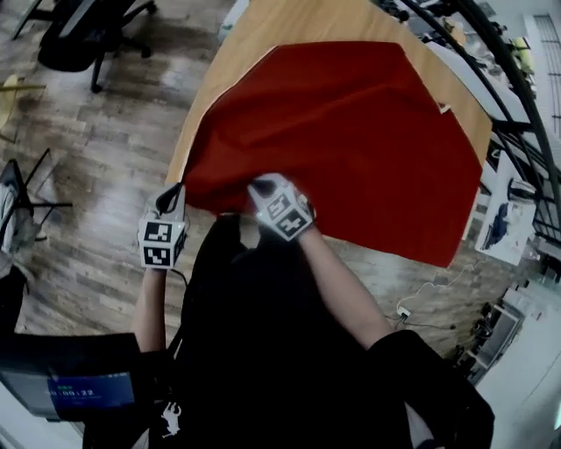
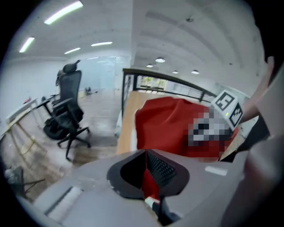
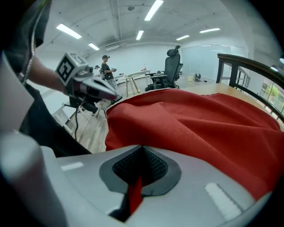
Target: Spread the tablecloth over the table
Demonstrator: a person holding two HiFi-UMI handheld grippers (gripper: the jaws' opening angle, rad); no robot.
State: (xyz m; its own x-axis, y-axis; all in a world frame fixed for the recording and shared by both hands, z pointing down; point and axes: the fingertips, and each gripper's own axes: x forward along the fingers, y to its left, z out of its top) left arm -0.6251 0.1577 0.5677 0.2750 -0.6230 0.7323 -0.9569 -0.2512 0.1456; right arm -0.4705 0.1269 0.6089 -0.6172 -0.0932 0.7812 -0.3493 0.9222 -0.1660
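Observation:
A red tablecloth point(image 1: 351, 140) lies rumpled over most of the wooden table point(image 1: 289, 22), its near edge lifted towards me. My left gripper point(image 1: 180, 188) is shut on the cloth's near left corner, and red fabric point(image 2: 150, 181) shows pinched between its jaws. My right gripper point(image 1: 254, 187) is shut on the near edge a short way to the right, with a red strip point(image 3: 134, 195) caught in its jaws. From the right gripper view the tablecloth point(image 3: 199, 128) billows ahead, and the left gripper point(image 3: 111, 94) shows at the left.
A black office chair point(image 1: 88, 31) stands on the wooden floor at the far left. A dark railing point(image 1: 508, 79) runs along the table's right side. Bare table wood shows along the left edge point(image 1: 197, 114). A person stands far off point(image 3: 106, 66) in the room.

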